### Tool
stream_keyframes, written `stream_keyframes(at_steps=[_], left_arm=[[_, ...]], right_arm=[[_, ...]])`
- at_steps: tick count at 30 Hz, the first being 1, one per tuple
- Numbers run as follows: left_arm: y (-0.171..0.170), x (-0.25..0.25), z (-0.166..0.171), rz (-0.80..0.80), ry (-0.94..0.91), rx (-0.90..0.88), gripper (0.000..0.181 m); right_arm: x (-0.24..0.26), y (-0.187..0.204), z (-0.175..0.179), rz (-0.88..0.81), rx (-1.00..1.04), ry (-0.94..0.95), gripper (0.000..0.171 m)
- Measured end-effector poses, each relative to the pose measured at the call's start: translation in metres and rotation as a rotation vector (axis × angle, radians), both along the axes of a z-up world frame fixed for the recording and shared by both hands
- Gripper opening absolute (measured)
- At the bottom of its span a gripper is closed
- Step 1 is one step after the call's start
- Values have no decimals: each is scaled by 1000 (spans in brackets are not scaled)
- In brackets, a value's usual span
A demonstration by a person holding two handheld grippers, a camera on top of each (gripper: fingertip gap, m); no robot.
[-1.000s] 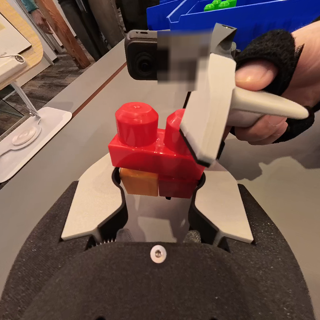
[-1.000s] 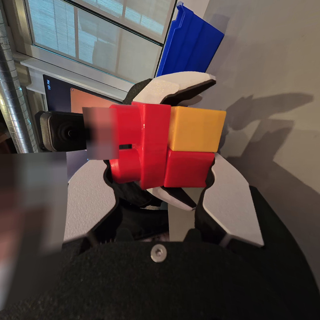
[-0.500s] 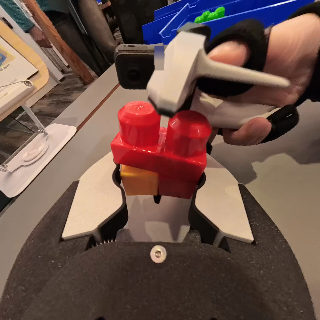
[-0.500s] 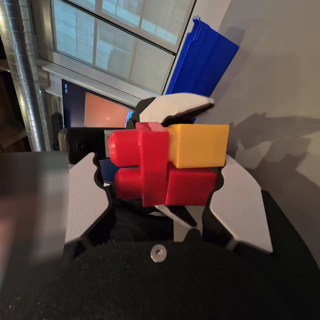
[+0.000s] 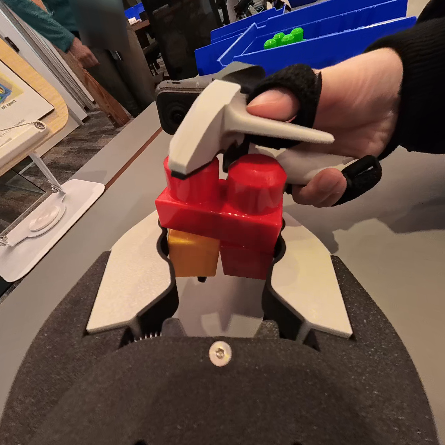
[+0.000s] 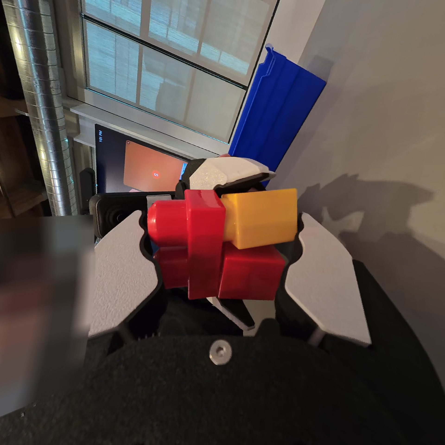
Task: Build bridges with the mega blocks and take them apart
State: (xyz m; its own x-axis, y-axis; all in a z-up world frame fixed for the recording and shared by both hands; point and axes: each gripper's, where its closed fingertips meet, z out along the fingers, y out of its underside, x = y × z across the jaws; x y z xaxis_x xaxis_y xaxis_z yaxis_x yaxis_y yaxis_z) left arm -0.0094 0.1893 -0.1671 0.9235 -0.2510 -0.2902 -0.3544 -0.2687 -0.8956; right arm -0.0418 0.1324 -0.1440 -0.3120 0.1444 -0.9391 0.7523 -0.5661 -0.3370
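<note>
Step in hand, as I judge it: taking the small bridge apart. The left tongs point(image 5: 220, 243) are clamped on the two lower blocks, the yellow block point(image 5: 192, 255) against the left finger and the small red block point(image 5: 245, 262) against the right finger. The red two-stud block point(image 5: 216, 214) sits across both, just above the left fingertips, and the whole stack is carried clear of the grey tabletop point(image 5: 385, 265).

The right tongs point(image 6: 220, 250) straddle the stack along its height. One finger point(image 6: 125, 260) lies by the stud ends, the other point(image 6: 320, 272) by the bases of the yellow and small red blocks. Both stand close, but the right wrist view does not show firm contact, so I cannot tell whether these tongs are gripping or still apart.

To do it well:
- Keep the left clamp firm on the lower pair, or they may slip out together.
- Take the top block by its body or studs only, not by the lower blocks' bases.
- Rock or tilt it off the studs below it; a straight pull probably needs more force.

Pose: left tongs point forward and roughly level. In the left wrist view the right tongs come in from the right, above the left tongs, held by a hand point(image 5: 349, 130) in a black fingerless glove, with one fingertip lying over the left stud. Blue bins point(image 5: 325, 45) sit beyond both tongs.
</note>
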Motion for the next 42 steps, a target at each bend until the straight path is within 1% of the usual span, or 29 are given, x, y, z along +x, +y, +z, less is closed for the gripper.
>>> stream_keyframes(at_steps=[4,6,8,9,12,16,19,27,33,39,42], left_arm=[[-2,3,7,-12,-21,29,87],[-3,5,11,-27,-43,43,85],[-3,5,13,-29,-47,52,85],[-4,6,14,-34,-47,58,84],[-2,5,8,-34,-53,34,84],[-1,4,3,-28,-14,31,84],[-1,3,6,-15,13,64,84],[-2,1,10,-8,1,97,83],[-1,-1,9,3,17,97,81],[0,-4,2,17,62,86,89],[-1,-2,4,-4,58,99,88]], right_arm=[[1,0,6,14,-52,36,113],[1,0,8,6,-50,59,116],[2,1,11,7,-57,71,115],[2,1,10,4,-57,69,112],[1,5,5,-11,-50,46,109],[3,6,0,-6,-65,33,107],[5,5,3,-1,-104,37,106],[6,8,9,-24,-240,43,103],[7,10,13,-29,-246,64,102],[10,4,15,6,-196,67,102],[12,2,17,22,-191,62,102]])
